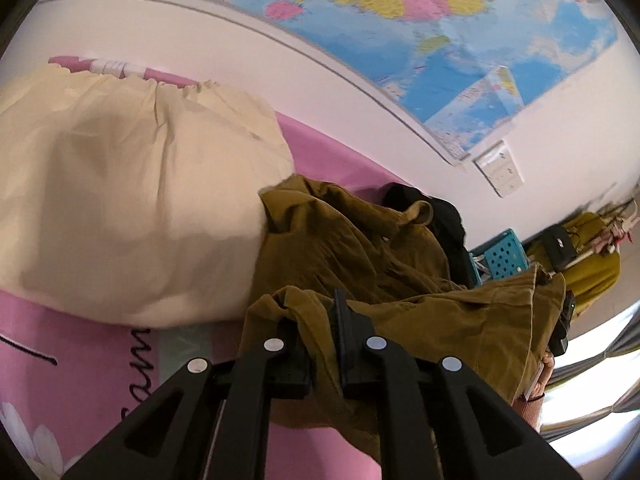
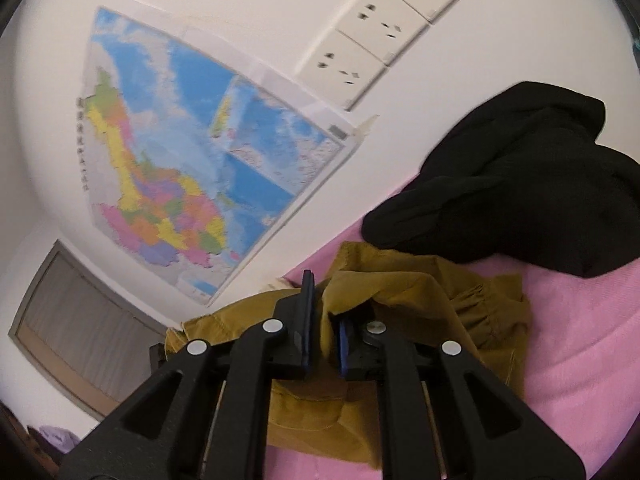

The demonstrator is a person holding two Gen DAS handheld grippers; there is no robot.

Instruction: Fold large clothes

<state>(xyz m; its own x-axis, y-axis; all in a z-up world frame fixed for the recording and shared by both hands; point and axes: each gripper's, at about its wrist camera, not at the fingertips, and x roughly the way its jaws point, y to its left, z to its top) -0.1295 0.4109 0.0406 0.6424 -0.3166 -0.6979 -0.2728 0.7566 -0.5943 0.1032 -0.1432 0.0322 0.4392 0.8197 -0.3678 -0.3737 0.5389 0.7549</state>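
Both the left gripper (image 1: 320, 332) and right gripper (image 2: 323, 320) pinch the crumpled olive-brown cotton garment (image 1: 360, 248), bunched without a readable long axis, on the pink bed sheet (image 2: 568, 344).

Bright, even daylight in both views, overexposed glare at the window (image 1: 592, 404) low right of the left view, soft shadows in fabric folds, motion blur smearing the wall map (image 2: 192, 176), strong fisheye curvature, dark vignette at the corners.
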